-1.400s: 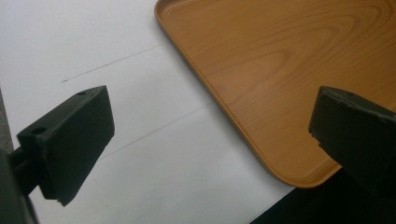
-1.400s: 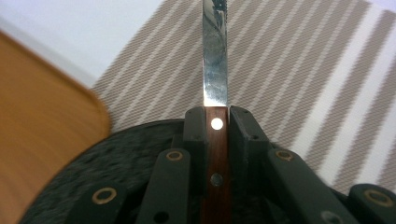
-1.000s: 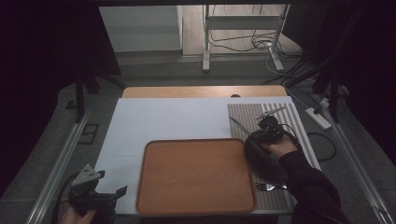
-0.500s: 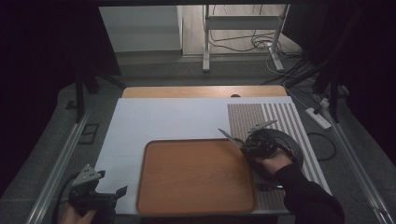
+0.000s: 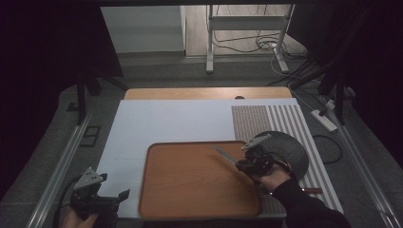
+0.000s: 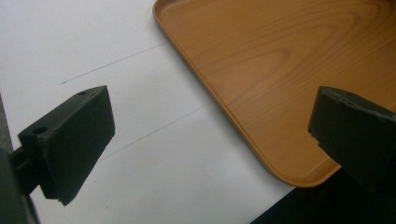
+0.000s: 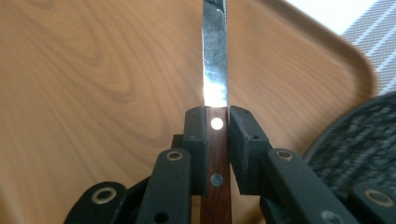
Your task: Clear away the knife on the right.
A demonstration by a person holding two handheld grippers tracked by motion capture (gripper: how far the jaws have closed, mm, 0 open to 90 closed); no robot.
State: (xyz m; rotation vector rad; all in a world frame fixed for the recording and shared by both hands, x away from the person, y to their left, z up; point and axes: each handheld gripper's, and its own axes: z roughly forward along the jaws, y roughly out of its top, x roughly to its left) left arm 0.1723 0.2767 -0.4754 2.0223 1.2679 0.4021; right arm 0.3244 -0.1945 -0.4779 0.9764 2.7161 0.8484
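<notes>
A knife (image 7: 215, 70) with a steel blade and riveted wooden handle is clamped in my right gripper (image 7: 217, 123), which is shut on the handle. In the high view the knife (image 5: 225, 156) points left over the right part of the wooden tray (image 5: 190, 190), held by my right gripper (image 5: 252, 164) above the tray's right edge. My left gripper (image 5: 102, 197) rests at the table's front left corner, open, with nothing between its jaws. Its own view shows the tray's corner (image 6: 280, 93) ahead on the white table top (image 6: 116, 70).
A dark round plate (image 5: 285, 147) lies on a striped placemat (image 5: 285, 118) right of the tray; its edge (image 7: 359, 154) shows beside my right gripper. A wooden-handled utensil (image 5: 311, 191) lies on the mat near the front. The table's front edge runs just under the tray.
My right gripper has carried the knife leftward from the striped mat to above the tray's right side. The left gripper has stayed put.
</notes>
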